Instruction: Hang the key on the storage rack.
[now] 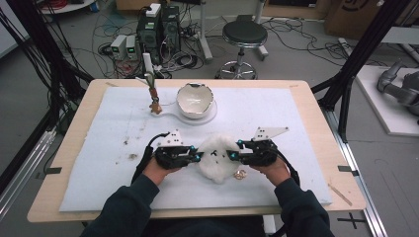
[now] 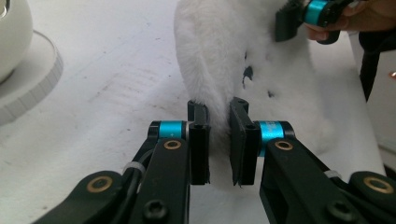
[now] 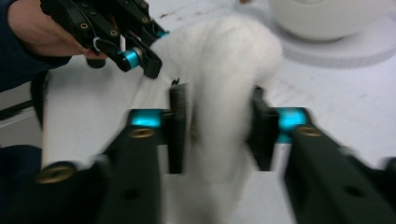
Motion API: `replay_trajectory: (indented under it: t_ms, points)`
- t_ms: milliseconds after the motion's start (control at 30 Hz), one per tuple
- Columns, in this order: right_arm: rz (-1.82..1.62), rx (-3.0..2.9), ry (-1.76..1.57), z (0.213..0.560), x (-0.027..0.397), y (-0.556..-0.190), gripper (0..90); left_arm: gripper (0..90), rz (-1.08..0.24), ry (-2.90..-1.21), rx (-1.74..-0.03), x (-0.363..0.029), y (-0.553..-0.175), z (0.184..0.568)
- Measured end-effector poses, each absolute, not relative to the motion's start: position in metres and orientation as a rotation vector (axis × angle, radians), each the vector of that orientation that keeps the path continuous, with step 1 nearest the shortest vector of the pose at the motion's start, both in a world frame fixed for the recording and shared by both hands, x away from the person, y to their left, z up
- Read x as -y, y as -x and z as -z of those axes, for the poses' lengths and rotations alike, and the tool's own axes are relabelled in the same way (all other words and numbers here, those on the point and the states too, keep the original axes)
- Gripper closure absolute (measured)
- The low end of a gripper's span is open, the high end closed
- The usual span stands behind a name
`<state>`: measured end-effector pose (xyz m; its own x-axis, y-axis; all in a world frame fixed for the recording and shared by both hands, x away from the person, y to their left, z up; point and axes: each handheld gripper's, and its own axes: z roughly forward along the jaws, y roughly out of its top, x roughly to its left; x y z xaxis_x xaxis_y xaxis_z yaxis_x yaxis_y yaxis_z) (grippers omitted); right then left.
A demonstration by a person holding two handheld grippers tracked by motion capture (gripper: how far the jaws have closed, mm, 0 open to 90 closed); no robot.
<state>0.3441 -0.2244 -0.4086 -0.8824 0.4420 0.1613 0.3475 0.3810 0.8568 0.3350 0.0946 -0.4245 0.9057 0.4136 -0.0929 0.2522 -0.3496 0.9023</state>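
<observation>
At the near edge of the desk (image 1: 94, 98), the white plush toy (image 1: 216, 157) lies between both tools. The left tool (image 2: 218, 140) is clamped on one flap of its fur; the right tool (image 3: 219, 133) has fur between its jaws, but contact cannot be confirmed. Judged step: securing both sides. Next: firm right grip before lifting. Farther back stands a white bowl (image 1: 194, 98).

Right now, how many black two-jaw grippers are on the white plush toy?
2. The left gripper pinches the white plush toy on its left side; the right gripper has its jaws around the right side, with fur between them.
</observation>
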Motion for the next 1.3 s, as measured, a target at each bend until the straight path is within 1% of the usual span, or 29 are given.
replay_trajectory:
  t_ms: [33,67,133,267,300,333,367,400,433,467,500,533,567,600,633,733,800,833,867,900,933,967,1000,1033,1133,1167,1200,1233,1300]
  points:
    - [-1.536,-2.543,-0.734,0.411,0.224,-0.347,46.1,80.2,-0.193,-1.953,-0.457,-0.095,-0.334,0.424]
    - [-1.545,-2.551,-0.741,0.413,0.224,-0.350,39.5,80.3,-0.199,-1.946,-0.441,-0.094,-0.333,0.423]
    - [-1.577,-2.552,-0.812,0.418,0.225,-0.359,31.4,80.5,-0.216,-1.926,-0.374,-0.094,-0.331,0.421]
    - [-1.650,-2.582,-0.808,0.422,0.227,-0.367,31.4,80.5,-0.221,-1.923,-0.362,-0.095,-0.331,0.420]
    - [-1.700,-2.628,-0.813,0.423,0.226,-0.370,38.4,80.5,-0.220,-1.921,-0.364,-0.096,-0.331,0.420]
    - [-1.700,-2.628,-0.813,0.423,0.226,-0.370,38.4,80.5,-0.221,-1.918,-0.366,-0.096,-0.332,0.420]
    - [-1.745,-2.659,-0.781,0.423,0.225,-0.371,52.9,80.4,-0.215,-1.918,-0.384,-0.095,-0.332,0.421]
    - [-1.745,-2.659,-0.781,0.423,0.225,-0.371,52.9,79.9,-0.215,-1.918,-0.384,-0.095,-0.332,0.421]
    - [-1.750,-2.669,-0.762,0.421,0.225,-0.371,68.3,77.7,-0.204,-1.914,-0.442,-0.096,-0.335,0.422]
    - [-1.750,-2.669,-0.762,0.421,0.225,-0.371,68.3,71.1,-0.204,-1.914,-0.442,-0.096,-0.335,0.422]
    - [-1.728,-2.666,-0.781,0.419,0.226,-0.371,73.1,60.7,-0.195,-1.898,-0.509,-0.097,-0.337,0.422]
    - [-1.728,-2.666,-0.781,0.419,0.226,-0.371,73.1,60.7,-0.186,-1.889,-0.583,-0.099,-0.339,0.422]
    - [-1.700,-2.624,-0.775,0.416,0.228,-0.372,74.8,53.1,-0.178,-1.874,-0.636,-0.103,-0.342,0.422]
    - [-1.700,-2.624,-0.775,0.416,0.228,-0.372,74.8,53.1,-0.187,-1.857,-0.656,-0.109,-0.344,0.422]
    - [-1.670,-2.583,-0.771,0.412,0.230,-0.370,75.1,48.4,-0.211,-1.827,-0.708,-0.120,-0.346,0.420]
    - [-1.622,-2.502,-0.728,0.400,0.232,-0.368,75.4,38.4,-0.235,-1.795,-0.744,-0.132,-0.348,0.416]
    - [-1.599,-2.471,-0.703,0.391,0.231,-0.369,75.4,28.2,-0.274,-1.757,-0.791,-0.145,-0.348,0.411]
    - [-1.607,-2.460,-0.692,0.387,0.231,-0.371,75.4,23.4,-0.319,-1.737,-0.830,-0.159,-0.349,0.406]
    - [-1.607,-2.444,-0.684,0.383,0.229,-0.373,75.4,20.7,-0.319,-1.737,-0.830,-0.159,-0.349,0.406]
    - [-1.598,-2.433,-0.678,0.379,0.228,-0.375,75.5,20.6,-0.348,-1.714,-0.849,-0.175,-0.349,0.403]
    - [-1.598,-2.433,-0.678,0.379,0.228,-0.375,75.5,20.6,-0.348,-1.714,-0.849,-0.175,-0.349,0.403]
    - [-1.590,-2.418,-0.654,0.370,0.223,-0.380,75.5,20.6,-0.371,-1.690,-0.871,-0.189,-0.349,0.401]
    - [-1.574,-2.417,-0.633,0.365,0.220,-0.383,75.5,20.6,-0.371,-1.690,-0.871,-0.189,-0.349,0.401]
    - [-1.567,-2.416,-0.628,0.360,0.218,-0.385,75.6,20.6,-0.385,-1.670,-0.901,-0.201,-0.351,0.402]
    - [-1.547,-2.400,-0.596,0.349,0.212,-0.392,75.8,21.2,-0.397,-1.659,-0.923,-0.209,-0.353,0.404]
    - [-1.526,-2.398,-0.571,0.337,0.205,-0.398,75.9,21.6,-0.403,-1.647,-0.938,-0.214,-0.354,0.405]
    - [-1.526,-2.398,-0.571,0.337,0.205,-0.398,75.9,22.3,-0.403,-1.647,-0.938,-0.214,-0.354,0.405]
    - [-1.504,-2.387,-0.547,0.325,0.198,-0.405,76.0,22.7,-0.410,-1.644,-0.940,-0.216,-0.354,0.406]
    - [-1.477,-2.386,-0.526,0.315,0.190,-0.414,76.0,22.9,-0.419,-1.637,-0.942,-0.218,-0.354,0.405]
